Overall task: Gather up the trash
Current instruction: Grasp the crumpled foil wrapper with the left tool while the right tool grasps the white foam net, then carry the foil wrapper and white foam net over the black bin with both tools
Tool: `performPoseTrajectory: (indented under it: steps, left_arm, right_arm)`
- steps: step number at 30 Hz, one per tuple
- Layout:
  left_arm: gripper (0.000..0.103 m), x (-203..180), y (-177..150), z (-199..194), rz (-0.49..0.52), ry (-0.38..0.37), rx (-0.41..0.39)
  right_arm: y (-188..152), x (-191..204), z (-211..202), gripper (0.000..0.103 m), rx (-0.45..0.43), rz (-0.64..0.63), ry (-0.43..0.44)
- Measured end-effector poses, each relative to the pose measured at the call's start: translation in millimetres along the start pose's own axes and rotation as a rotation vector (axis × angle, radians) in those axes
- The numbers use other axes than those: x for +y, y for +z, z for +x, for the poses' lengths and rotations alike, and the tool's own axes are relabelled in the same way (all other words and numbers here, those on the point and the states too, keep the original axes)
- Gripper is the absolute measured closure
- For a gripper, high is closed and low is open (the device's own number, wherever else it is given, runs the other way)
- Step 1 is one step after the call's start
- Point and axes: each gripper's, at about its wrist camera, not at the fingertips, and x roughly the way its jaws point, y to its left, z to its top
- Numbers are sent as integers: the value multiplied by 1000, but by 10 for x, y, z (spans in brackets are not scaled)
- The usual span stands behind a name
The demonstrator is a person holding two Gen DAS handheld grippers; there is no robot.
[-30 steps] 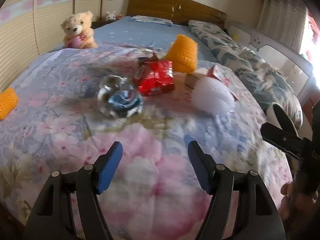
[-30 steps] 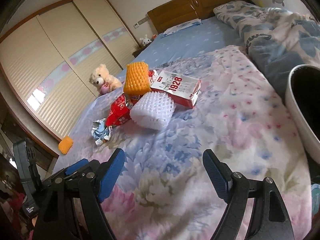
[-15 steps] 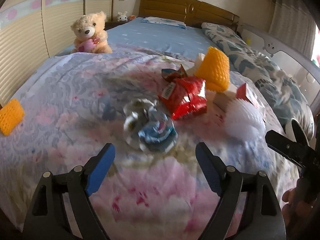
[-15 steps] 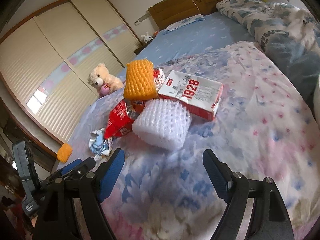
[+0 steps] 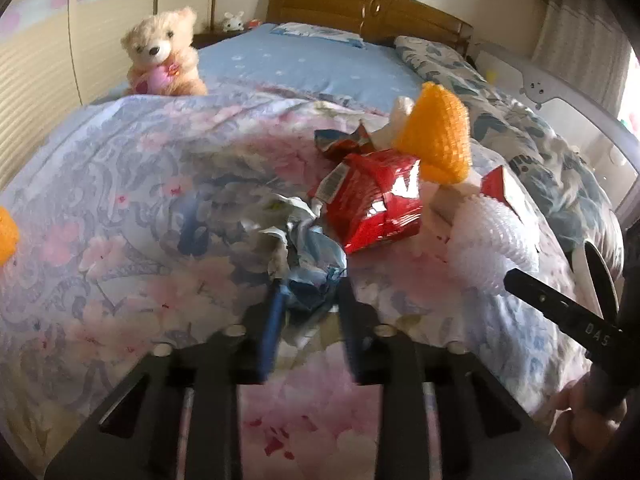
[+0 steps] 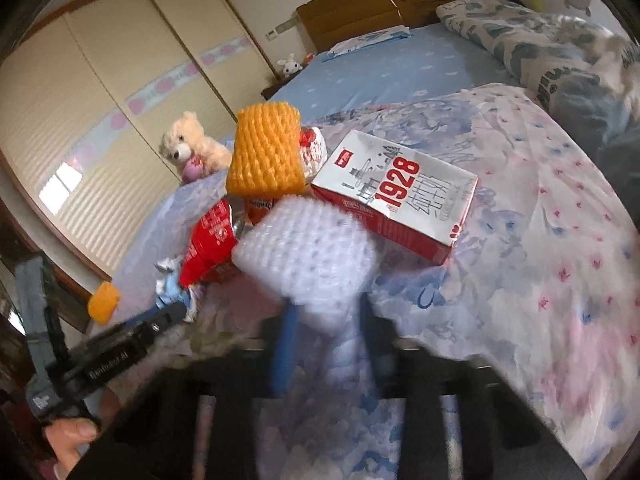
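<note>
Claw tips (image 6: 326,322) blur, just closing around white foam sleeve (image 6: 306,256).

**Right wrist: fingers closing on white foam net**

We see the right gripper (image 6: 326,320) with its jaws just pulled in around the near end of the white foam net (image 6: 306,256), blue fingers (image 6: 285,354) on either side of it; blur hides actual pad contact. The net lies on the floral bed cover (image 6: 540,280). Behind it: orange foam net (image 6: 266,154), red snack bag (image 6: 208,244), and to the right a red-and-white box marked 1928 (image 6: 400,200). Crumpled blue-white wrapper (image 6: 172,292) sits at the left gripper (image 6: 132,340) tip. Teddy bear (image 6: 188,148) further back.
</note>
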Motion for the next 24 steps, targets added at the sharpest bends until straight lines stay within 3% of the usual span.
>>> performPoseTrajectory:
  steps: [10, 24]
  left_arm:
    - [87, -186, -216, -280, 32, -87, -14]
    - [87, -1009, -451, -534, 168, -242, -6]
  right_arm:
    - [-150, -41, -327, 92, -33, -34, 20]
    - [-402, -427, -959, 92, -77, 0, -10]
